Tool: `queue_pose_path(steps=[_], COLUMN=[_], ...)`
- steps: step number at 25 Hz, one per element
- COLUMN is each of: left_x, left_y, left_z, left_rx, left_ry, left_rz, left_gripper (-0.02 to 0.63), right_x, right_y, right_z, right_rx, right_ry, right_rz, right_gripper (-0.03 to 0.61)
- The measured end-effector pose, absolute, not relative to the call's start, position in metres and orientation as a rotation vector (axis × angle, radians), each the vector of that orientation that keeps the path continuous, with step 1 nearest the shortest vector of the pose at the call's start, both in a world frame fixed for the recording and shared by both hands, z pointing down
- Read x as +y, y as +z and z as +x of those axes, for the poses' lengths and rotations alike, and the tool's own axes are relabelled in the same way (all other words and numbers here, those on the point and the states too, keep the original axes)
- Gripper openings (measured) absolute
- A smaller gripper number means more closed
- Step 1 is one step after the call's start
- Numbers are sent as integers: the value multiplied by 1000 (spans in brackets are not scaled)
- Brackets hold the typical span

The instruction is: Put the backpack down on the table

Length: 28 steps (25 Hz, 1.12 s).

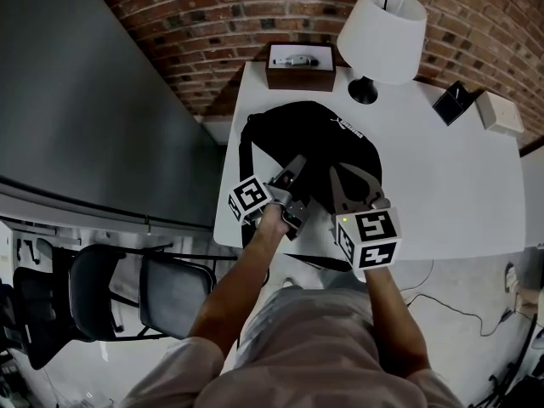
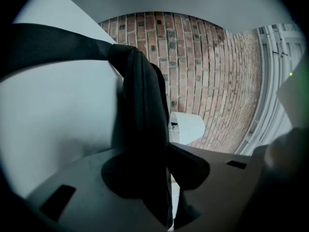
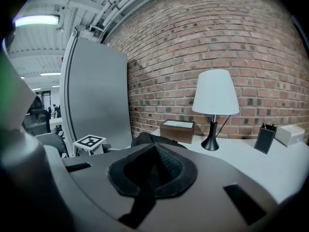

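Table (image 1: pixel 459 185): bearing the backpack on its 9 o'clock half, close to the near edge.
Backpack (image 1: pixel 314 147): lying flat on the tabletop at 12 o'clock from both grippers; long axis running roughly 10 to 4.
Forearms (image 1: pixel 246 270): reaching in from 6 o'clock, side by side, about equally near.
Left gripper (image 1: pixel 293 177): standing spread, pointing level, pads not pressing.
Right gripper (image 1: pixel 355 181): pressing together, tilting slightly down.
Shoulder strap (image 2: pixel 140 129): hanging loose between the left jaws.
Thin strap (image 3: pixel 140 202): being pinched by the right pads; judging release as the remaining step.

Left gripper (image 1: pixel 297 165) parted, right gripper (image 1: pixel 347 177) clamped
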<state>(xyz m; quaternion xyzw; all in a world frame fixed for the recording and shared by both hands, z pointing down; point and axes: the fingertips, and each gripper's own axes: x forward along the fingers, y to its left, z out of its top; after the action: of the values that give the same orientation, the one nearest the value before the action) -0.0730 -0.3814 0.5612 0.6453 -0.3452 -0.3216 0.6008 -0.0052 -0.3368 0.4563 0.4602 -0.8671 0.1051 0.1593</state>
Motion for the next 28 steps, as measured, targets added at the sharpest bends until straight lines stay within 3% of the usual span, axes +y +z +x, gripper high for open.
queue_pose_path(steps=[13,28], left_x=[-362,-324], left_y=[571,565], left_z=[-80,-91], left_rx=[-845,-932], left_ry=[-689,-588], left_rz=[1495,1554], left_gripper=[187,187], right_x=[-306,-276], right_y=[460,456], right_z=[-9,-11], right_rx=[-2457,-2473], right_ry=[301,309], right_rz=[1329,1311], right_gripper=[2,2])
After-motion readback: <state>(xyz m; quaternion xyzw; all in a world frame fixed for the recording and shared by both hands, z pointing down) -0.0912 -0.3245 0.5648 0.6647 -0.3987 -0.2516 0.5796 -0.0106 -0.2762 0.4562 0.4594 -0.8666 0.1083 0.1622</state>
